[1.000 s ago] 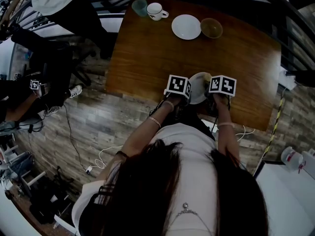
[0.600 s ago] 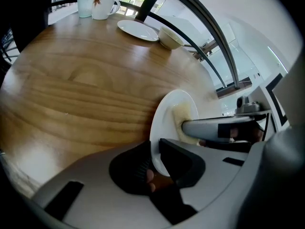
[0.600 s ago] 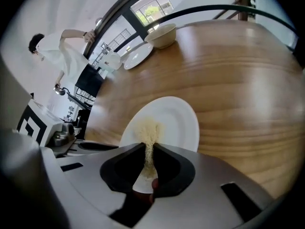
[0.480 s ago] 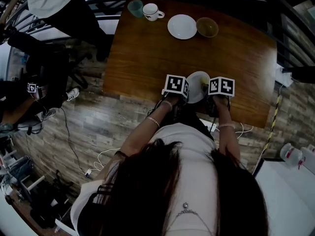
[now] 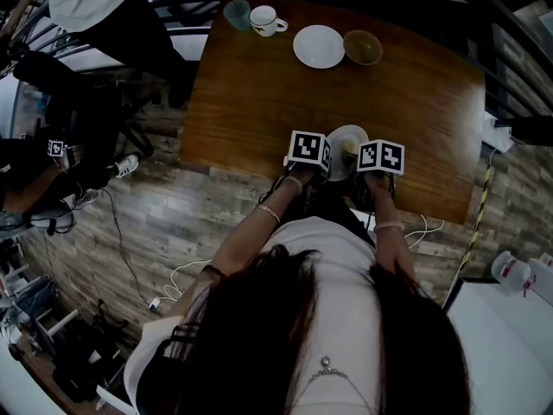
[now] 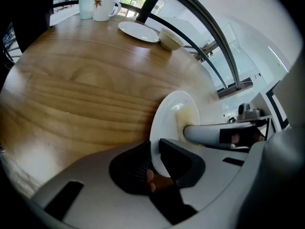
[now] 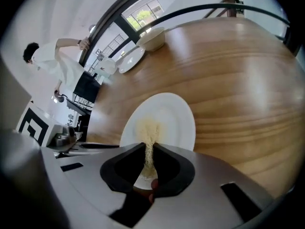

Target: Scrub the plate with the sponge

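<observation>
A white plate [image 5: 344, 143] is tipped up off the wooden table [image 5: 259, 93] near its front edge. My left gripper [image 6: 155, 152] is shut on the plate's [image 6: 172, 112] near rim, one jaw on each face. My right gripper [image 7: 148, 152] is shut on a thin yellow sponge [image 7: 149, 133], which is pressed against the plate's [image 7: 171, 120] inner face. The sponge [image 6: 188, 118] and a right gripper finger [image 6: 209, 133] also show in the left gripper view. In the head view the two marker cubes [image 5: 310, 150] [image 5: 381, 156] flank the plate.
At the table's far edge stand a teal cup [image 5: 237, 12], a white mug [image 5: 266, 20], a second white plate [image 5: 318, 46] and a bowl [image 5: 364, 47]. A person [image 5: 95, 7] stands beyond the far left corner. Cables lie on the floor [image 5: 173, 223].
My right gripper has slid a little to the left and toward me across the plate with the sponge. The left gripper and the plate have held still.
</observation>
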A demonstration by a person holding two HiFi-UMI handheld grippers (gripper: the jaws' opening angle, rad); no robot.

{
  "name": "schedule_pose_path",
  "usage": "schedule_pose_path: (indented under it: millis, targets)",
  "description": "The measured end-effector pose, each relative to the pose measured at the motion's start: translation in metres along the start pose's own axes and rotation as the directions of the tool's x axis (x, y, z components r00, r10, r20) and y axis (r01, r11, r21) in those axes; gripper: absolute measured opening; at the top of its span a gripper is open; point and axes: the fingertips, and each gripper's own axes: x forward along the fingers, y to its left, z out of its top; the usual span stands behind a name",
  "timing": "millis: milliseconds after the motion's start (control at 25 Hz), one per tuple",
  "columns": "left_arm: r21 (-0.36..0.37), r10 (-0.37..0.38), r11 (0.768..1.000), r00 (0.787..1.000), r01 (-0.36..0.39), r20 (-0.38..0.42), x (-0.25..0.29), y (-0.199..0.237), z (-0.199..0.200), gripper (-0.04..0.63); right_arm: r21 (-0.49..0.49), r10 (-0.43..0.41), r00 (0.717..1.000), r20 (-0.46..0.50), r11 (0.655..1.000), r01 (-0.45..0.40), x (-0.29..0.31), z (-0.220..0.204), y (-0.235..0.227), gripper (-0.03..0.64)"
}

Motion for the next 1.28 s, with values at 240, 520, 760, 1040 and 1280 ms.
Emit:
schedule_pose_path:
  millis: [240, 520, 760, 1040, 1280]
  targets:
    - [-0.007, 0.000, 1.000, 1.000, 0.000, 0.005, -0.001, 0.001, 0.002, 0.072, -0.044, 0.070, 0.993, -0.094, 0.996, -0.074, 0.004, -0.018, 0.012, 0.067]
    - [-0.012, -0.003, 1.000, 1.000, 0.003, 0.010, -0.002, 0.002, 0.003, 0.072, -0.004, -0.048, 0.997, 0.064, 0.999, 0.048, -0.033, 0.026, -0.036, 0.067]
    - [-0.002, 0.006, 1.000, 1.000, -0.006, 0.008, -0.002, 0.001, 0.001, 0.072, -0.091, -0.021, 0.999, -0.034, 0.996, 0.018, -0.015, -0.020, -0.005, 0.067]
    - [0.022, 0.020, 1.000, 1.000, -0.020, 0.011, -0.004, 0.001, 0.001, 0.074, -0.185, -0.014, 0.997, -0.071, 0.983, 0.001, -0.009, -0.044, 0.018, 0.067]
    - [0.015, 0.008, 1.000, 1.000, -0.008, 0.013, -0.004, 0.000, 0.002, 0.074, -0.090, -0.083, 0.995, 0.051, 0.992, 0.088, -0.036, -0.013, -0.024, 0.067]
